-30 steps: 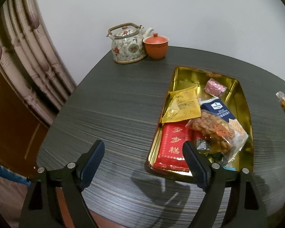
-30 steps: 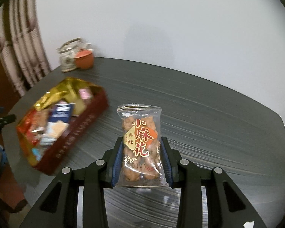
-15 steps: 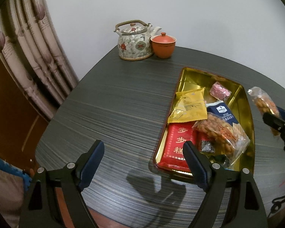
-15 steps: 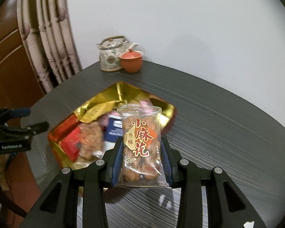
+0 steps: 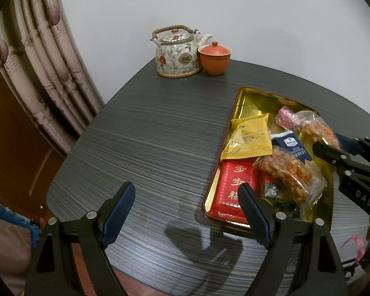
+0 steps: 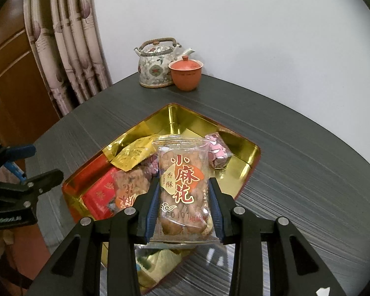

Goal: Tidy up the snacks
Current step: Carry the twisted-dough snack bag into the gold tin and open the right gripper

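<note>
A gold tray (image 5: 244, 101) of wrapped snacks is sitting on a dark table (image 5: 160, 133). The left gripper (image 5: 186, 212) is hovering open over the table beside it. The right gripper (image 5: 331, 145) is holding a clear snack packet (image 5: 315, 129) above the tray.

Plain white wall (image 5: 259, 12) behind, evenly lit, no marks; dark grey table (image 5: 160, 135) with fine horizontal grain, rounded edge, soft shadows on its near part. Left side: pleated beige curtain (image 5: 49, 61) with a dusky-pink motif hanging past the table edge; brown wood panel or door (image 6: 14, 79) with raised moulding behind it. Far corner of table: floral teapot (image 5: 176, 54) with a woven handle, orange lidded cup (image 5: 214, 58) touching it on the right; both close to the wall; light dim and warm.
</note>
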Tool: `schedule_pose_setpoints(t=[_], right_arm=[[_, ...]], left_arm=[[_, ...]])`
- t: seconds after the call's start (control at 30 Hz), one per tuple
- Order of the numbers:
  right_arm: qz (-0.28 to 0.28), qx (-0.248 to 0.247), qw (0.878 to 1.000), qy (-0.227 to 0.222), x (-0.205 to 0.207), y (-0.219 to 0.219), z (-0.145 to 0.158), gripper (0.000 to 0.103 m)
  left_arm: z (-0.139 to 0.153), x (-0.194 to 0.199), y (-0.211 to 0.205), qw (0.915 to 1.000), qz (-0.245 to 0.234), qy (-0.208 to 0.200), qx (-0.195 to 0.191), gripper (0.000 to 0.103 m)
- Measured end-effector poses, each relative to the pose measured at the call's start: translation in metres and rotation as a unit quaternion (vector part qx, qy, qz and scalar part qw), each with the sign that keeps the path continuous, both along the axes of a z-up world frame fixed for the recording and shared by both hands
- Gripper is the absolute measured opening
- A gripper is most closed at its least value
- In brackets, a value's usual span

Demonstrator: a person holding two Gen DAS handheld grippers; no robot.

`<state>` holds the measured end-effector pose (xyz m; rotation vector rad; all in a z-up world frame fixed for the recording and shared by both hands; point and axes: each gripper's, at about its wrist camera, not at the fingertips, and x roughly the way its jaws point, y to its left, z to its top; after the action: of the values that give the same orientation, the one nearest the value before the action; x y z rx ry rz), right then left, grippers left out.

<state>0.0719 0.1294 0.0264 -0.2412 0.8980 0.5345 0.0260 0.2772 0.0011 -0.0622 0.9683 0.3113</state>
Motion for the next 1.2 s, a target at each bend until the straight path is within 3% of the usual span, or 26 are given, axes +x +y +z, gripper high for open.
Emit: schedule_pose_setpoints(t=[0.6, 0.97, 1.2], right_arm=[[-0.011, -0.024, 0.999, 0.022, 0.020, 0.021, -0.034, 0.035], [-0.013, -0.026, 0.999, 0.023, 0.016, 0.020, -0.037, 0.037], [-0.023, -0.019, 0.999, 0.019, 0.009, 0.014, -0.028, 0.050]], left_arm=[[-0.001, 0.001, -0.001, 1.0000, -0.001, 0.005, 0.001, 0.085], [-0.002, 0.002, -0.005, 0.9999, -0.007, 0.008, 0.002, 0.085], [-0.002, 0.002, -0.006, 0.9999, -0.006, 0.008, 0.002, 0.085]])
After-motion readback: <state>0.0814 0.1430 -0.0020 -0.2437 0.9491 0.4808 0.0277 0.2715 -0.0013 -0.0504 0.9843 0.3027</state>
